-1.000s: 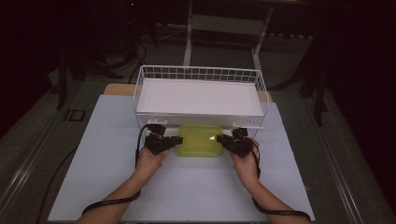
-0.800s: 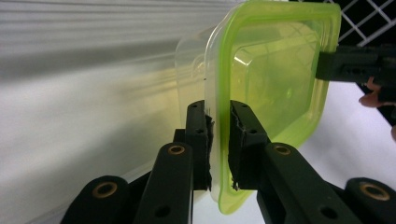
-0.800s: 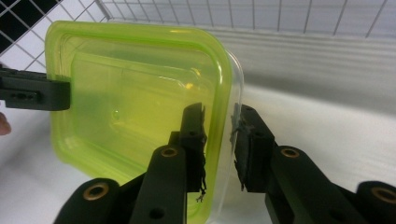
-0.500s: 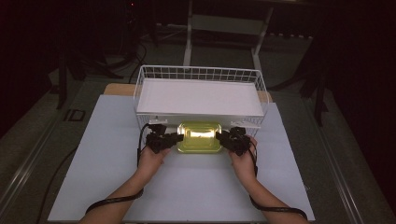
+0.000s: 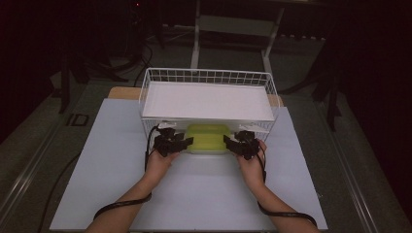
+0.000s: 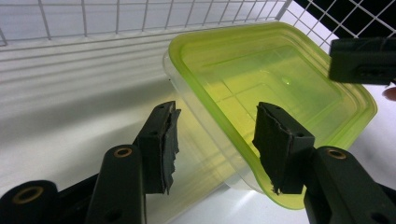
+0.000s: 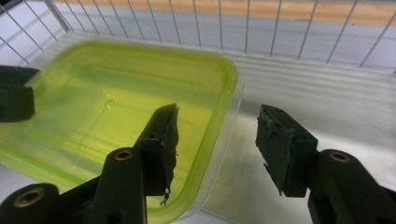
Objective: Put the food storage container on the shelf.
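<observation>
Counting what lies on the table (image 5: 121,194): one yellow-green lidded container (image 5: 209,138), one white wire basket (image 5: 209,77), two claws. The container sits between the two claws, at the near side of the basket, under the basket's white shelf board (image 5: 206,101).

The left claw (image 5: 187,141) stands at the container's left end. In the left gripper view its jaws are parted, and the container's (image 6: 261,88) rim corner lies between them with neither pad pressing on it; these jaws have just been opening. The right claw's tip (image 6: 362,60) shows across the lid, at the far corner.

The right claw (image 5: 226,141) stands at the container's right end. In the right gripper view its jaws are parted too, with the container's (image 7: 107,121) edge in the gap and no pad pressed against it; they too have just been opening.

Against the earlier frames, the container lay more toward the person, in front of the basket, with both claws clamped on its ends; now it sits farther in under the board, and both grips are released. The hands have barely shifted.
</observation>
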`<state>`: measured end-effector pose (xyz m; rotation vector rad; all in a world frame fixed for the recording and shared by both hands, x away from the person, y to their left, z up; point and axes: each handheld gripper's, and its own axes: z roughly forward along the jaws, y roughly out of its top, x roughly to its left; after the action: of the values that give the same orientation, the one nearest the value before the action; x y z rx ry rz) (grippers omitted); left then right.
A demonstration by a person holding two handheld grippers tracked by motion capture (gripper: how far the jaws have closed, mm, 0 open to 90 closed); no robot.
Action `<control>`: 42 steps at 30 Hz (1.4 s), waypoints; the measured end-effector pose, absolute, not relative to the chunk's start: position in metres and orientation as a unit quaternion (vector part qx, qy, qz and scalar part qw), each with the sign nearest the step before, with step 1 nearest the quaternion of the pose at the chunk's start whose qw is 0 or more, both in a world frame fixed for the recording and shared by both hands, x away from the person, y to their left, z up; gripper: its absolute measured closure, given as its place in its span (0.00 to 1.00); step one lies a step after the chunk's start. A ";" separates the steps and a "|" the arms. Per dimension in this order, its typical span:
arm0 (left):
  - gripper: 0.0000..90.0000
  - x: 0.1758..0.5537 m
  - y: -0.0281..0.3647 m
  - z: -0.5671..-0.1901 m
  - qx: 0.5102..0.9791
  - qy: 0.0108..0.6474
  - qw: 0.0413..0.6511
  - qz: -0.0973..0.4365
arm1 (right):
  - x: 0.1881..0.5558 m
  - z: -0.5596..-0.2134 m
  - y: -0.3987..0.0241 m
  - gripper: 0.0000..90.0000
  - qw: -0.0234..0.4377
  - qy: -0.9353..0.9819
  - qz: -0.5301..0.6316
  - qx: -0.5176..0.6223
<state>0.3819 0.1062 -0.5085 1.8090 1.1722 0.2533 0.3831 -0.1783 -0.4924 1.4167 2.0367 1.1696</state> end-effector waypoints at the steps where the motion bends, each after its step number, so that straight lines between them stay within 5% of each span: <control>1: 0.55 0.381 0.107 -0.508 0.740 0.475 0.466 0.100 | 0.381 -0.490 -0.178 0.53 0.197 0.726 0.422 0.507; 21: 0.49 0.345 0.128 -0.491 0.733 0.459 0.492 0.100 | 0.338 -0.474 -0.179 0.54 0.173 0.745 0.450 0.461; 24: 0.43 0.340 0.131 -0.490 0.727 0.461 0.501 0.090 | 0.331 -0.476 -0.175 0.63 0.166 0.750 0.451 0.455; 26: 0.29 0.329 0.140 -0.490 0.723 0.433 0.535 0.064 | 0.326 -0.478 -0.172 0.77 0.170 0.757 0.446 0.446; 29: 0.25 0.319 0.142 -0.489 0.727 0.425 0.536 0.064 | 0.319 -0.484 -0.167 0.97 0.177 0.769 0.437 0.431; 35: 0.00 0.304 0.142 -0.490 0.732 0.413 0.538 0.056 | 0.318 -0.494 -0.159 1.00 0.165 0.779 0.428 0.428; 42: 0.00 0.292 0.138 -0.496 0.744 0.397 0.530 0.088 | 0.321 -0.504 -0.147 1.00 0.157 0.787 0.423 0.421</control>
<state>0.2919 0.1383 -0.4961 1.7767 0.9489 0.2100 0.3215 -0.1472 -0.5037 1.2052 2.2514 1.2103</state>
